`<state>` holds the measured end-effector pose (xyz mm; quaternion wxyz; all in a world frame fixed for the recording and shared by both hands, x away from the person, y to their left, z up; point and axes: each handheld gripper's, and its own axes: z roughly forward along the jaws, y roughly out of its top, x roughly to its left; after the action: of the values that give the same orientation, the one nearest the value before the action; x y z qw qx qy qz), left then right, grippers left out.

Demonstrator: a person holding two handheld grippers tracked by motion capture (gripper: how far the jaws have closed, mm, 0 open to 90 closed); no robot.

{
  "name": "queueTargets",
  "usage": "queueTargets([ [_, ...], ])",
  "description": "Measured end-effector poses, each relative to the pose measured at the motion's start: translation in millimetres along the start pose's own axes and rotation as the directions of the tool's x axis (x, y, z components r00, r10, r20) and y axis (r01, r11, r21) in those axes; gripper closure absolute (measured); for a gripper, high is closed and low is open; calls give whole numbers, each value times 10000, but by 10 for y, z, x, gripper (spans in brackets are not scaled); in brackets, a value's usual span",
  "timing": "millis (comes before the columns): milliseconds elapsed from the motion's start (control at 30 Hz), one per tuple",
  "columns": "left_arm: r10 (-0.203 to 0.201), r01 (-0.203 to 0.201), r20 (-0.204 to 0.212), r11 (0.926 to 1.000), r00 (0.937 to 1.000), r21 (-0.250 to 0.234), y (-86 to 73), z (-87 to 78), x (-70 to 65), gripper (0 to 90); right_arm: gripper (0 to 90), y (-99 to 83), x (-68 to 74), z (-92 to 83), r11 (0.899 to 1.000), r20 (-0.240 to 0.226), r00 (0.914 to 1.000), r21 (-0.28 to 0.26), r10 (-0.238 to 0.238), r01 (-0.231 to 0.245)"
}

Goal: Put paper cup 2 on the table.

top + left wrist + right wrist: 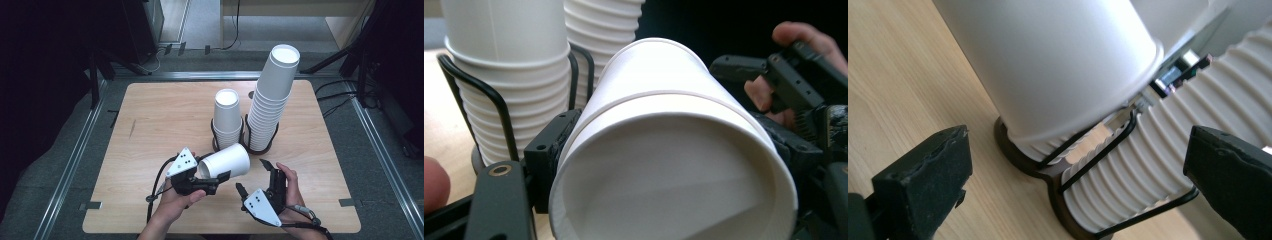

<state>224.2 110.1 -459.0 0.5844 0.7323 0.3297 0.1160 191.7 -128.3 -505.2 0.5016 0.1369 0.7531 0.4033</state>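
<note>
A single white paper cup (226, 160) lies on its side above the wooden table, held near its rim by my left gripper (212, 181), which is shut on it. In the left gripper view the cup's open mouth (674, 175) faces the camera. My right gripper (253, 176) is open just right of the cup, jaws spread wide with nothing between them. Behind stand a short stack of upside-down cups (227, 117) and a tall leaning stack (272, 97), both in a black wire holder (246, 145). The right gripper view shows that holder (1088, 160) close ahead.
The wooden table (150, 125) has bare room on its left half and along the front edge. Metal rails (75, 160) run around it on the grey floor. Dark equipment and cables (145, 30) sit beyond the far edge.
</note>
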Motion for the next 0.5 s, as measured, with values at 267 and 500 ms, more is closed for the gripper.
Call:
queueTargets([
  [267,-10,-15,-238,9946,9997,-1041,16,-76,-15,227,0,21,-141,-10,9617,-384,9610,228,2737,-2730],
  [500,253,-318,-401,9844,9989,-1729,21,-128,-25,226,0,102,-225,-7,8806,-983,8754,269,4732,-4730],
])
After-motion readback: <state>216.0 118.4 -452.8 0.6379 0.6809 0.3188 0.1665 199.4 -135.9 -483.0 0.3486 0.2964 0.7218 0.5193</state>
